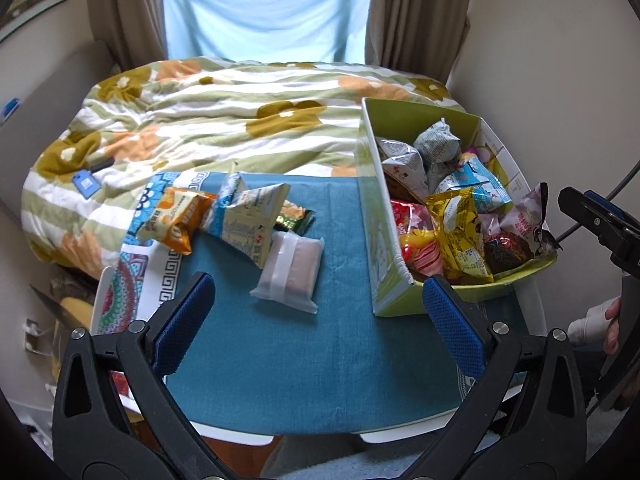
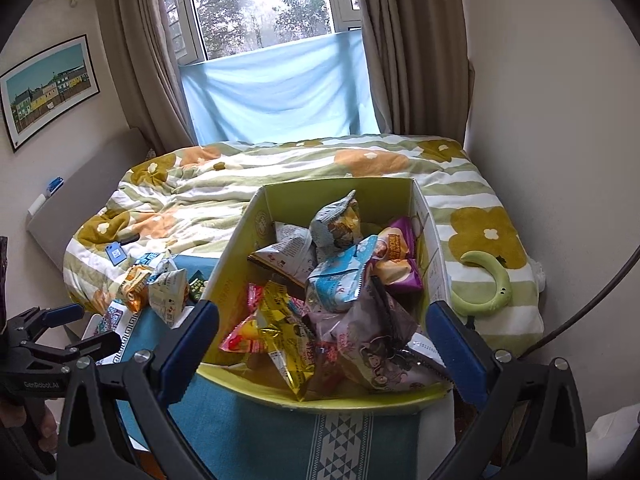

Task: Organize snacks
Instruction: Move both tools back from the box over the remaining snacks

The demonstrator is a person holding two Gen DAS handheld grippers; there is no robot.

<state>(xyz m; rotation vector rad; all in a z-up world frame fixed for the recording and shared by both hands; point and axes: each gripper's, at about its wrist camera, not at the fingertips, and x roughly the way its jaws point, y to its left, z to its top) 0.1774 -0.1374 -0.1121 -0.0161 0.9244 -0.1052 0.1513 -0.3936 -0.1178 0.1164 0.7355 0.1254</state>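
Bedroom setting: a curtained window [image 2: 260, 4] sits at the top centre of both views, with a flower-print duvet on the bed [image 1: 224, 120] below it. Teal cloth [image 1: 312, 340] covers the counter in the lower half of each frame. Green cardboard box [image 1: 400, 300] stands at the right of the left wrist view and at the centre of the right wrist view, heaped with snack packets. Among them, a yellow packet [image 2: 288, 340] lies near the front wall, and a pink-grey packet [image 2: 380, 356] leans over the front right corner. Loose snacks remain on the cloth, left of the box and apart from it: an orange packet [image 1: 176, 220], a cream and blue packet [image 1: 248, 216] overlapping a small dark green one [image 1: 294, 216], and a frosted translucent pouch [image 1: 290, 276] nearest the camera. Left tongs [image 1: 320, 320] are spread wide with nothing between them, low in the frame over the cloth. Right tongs [image 2: 322, 340] are likewise spread wide and empty, framing the front of the box in their own view. A green crescent-shaped object [image 2: 488, 284] rests on the duvet right of the box.
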